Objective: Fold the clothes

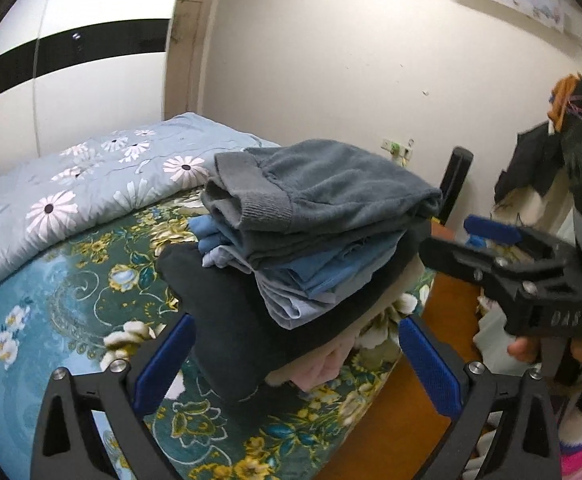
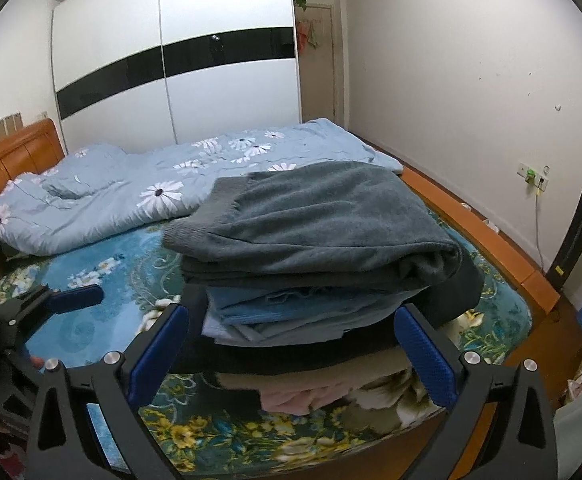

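Observation:
A stack of folded clothes stands on the bed's near corner. A grey knit sweater [image 1: 323, 192] [image 2: 323, 220] lies on top, blue garments [image 1: 311, 276] [image 2: 275, 316] under it, then a black garment [image 1: 227, 320] [image 2: 331, 354] and pink and beige pieces [image 2: 303, 394] at the bottom. My left gripper [image 1: 297, 364] is open and empty, just before the stack. My right gripper [image 2: 291, 348] is open and empty, its blue fingers [image 2: 425, 360] either side of the stack's lower front. The right gripper also shows in the left wrist view [image 1: 487, 236], and the left gripper in the right wrist view [image 2: 67, 300].
The bed has a teal floral sheet [image 1: 71, 304] [image 2: 103, 308] and a bunched light blue daisy quilt [image 1: 75, 192] [image 2: 151, 184] at the far side. A wooden bed frame edge [image 2: 503, 252] runs right. A white wardrobe [image 2: 179, 64] stands behind. Hanging clothes [image 1: 551, 156] are at right.

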### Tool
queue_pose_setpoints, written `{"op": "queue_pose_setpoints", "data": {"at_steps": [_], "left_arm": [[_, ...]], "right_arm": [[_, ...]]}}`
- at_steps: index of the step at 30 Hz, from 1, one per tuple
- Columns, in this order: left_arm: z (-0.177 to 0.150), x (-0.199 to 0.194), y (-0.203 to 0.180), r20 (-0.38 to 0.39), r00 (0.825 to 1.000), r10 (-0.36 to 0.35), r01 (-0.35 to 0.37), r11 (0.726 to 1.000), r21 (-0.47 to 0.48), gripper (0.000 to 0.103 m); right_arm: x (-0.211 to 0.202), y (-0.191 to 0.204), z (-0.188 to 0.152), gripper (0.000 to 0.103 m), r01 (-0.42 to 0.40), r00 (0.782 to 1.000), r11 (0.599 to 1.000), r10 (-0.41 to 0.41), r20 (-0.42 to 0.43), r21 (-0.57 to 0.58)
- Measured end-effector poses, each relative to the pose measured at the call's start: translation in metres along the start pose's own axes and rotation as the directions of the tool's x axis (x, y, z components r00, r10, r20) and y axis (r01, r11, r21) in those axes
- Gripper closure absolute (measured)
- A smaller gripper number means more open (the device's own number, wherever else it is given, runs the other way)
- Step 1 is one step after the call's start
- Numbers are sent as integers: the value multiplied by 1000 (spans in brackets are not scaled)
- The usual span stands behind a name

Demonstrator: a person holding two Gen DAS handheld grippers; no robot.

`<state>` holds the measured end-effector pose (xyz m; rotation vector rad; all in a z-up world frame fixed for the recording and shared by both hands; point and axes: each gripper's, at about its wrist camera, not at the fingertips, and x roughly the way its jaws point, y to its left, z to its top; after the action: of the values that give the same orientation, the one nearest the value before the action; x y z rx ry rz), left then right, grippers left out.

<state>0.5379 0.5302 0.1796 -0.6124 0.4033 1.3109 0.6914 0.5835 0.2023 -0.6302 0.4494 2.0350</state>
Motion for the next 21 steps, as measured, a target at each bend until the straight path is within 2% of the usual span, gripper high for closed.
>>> {"op": "queue_pose_setpoints", "data": {"at_steps": [3, 12, 18, 21], "left_arm": [[0, -6, -1, 14, 1000, 23, -23, 1000, -9, 0], [-11, -23, -17, 11, 989, 145, -145, 988, 57, 0], [-20, -33, -21, -25, 985, 172, -170, 984, 46, 0], [-24, -41, -25, -10, 982, 188, -187, 981, 58, 0]], "right_arm": [[-3, 4, -3, 0, 11, 1000, 1000, -11, -2, 10], [-16, 7, -24, 0, 20, 999, 998, -18, -37, 53], [-32, 13, -36, 0, 43, 998, 999, -42, -41, 28], [-41, 14, -40, 0, 48, 998, 998, -47, -35, 28]]}}
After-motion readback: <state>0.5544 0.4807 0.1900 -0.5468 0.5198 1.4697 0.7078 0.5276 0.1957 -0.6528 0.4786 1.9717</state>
